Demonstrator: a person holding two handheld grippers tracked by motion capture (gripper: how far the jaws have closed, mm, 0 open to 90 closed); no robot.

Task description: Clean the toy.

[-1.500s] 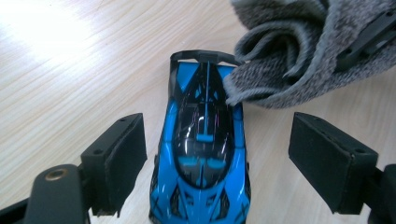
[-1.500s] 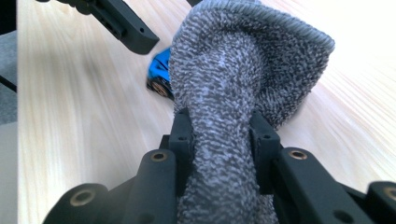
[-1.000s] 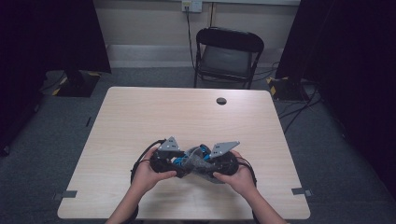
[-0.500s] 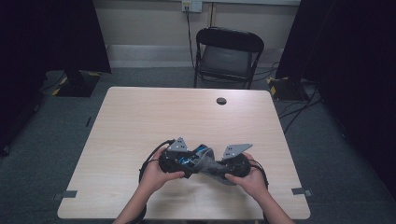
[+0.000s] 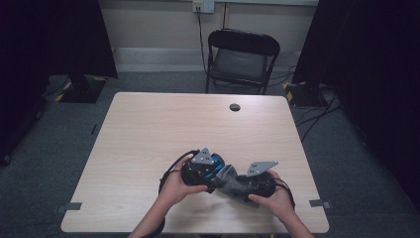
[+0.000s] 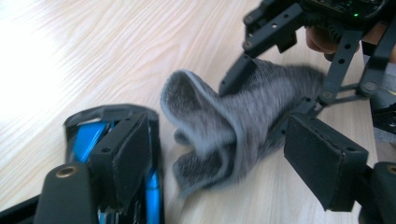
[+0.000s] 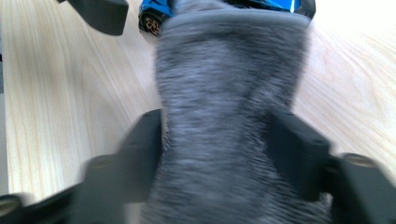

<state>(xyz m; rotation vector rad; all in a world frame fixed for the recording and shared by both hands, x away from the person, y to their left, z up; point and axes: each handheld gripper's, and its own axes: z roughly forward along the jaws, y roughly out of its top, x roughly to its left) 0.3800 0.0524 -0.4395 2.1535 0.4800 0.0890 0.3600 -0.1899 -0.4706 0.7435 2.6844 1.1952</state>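
Grey sock (image 6: 238,121) on table (image 5: 148,129) – left gripper (image 6: 224,154) jaws just opening, apart, sock loose between; right gripper (image 7: 224,149) jaws just opening, flanking sock, grip unclear.

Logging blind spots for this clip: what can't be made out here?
- Grey sock, right gripper view: blurred, lower end cut off by the bottom edge.
- Blue toy car, left gripper view: mostly hidden behind the left claw pad.
- Small black disc, high view: too small to identify.
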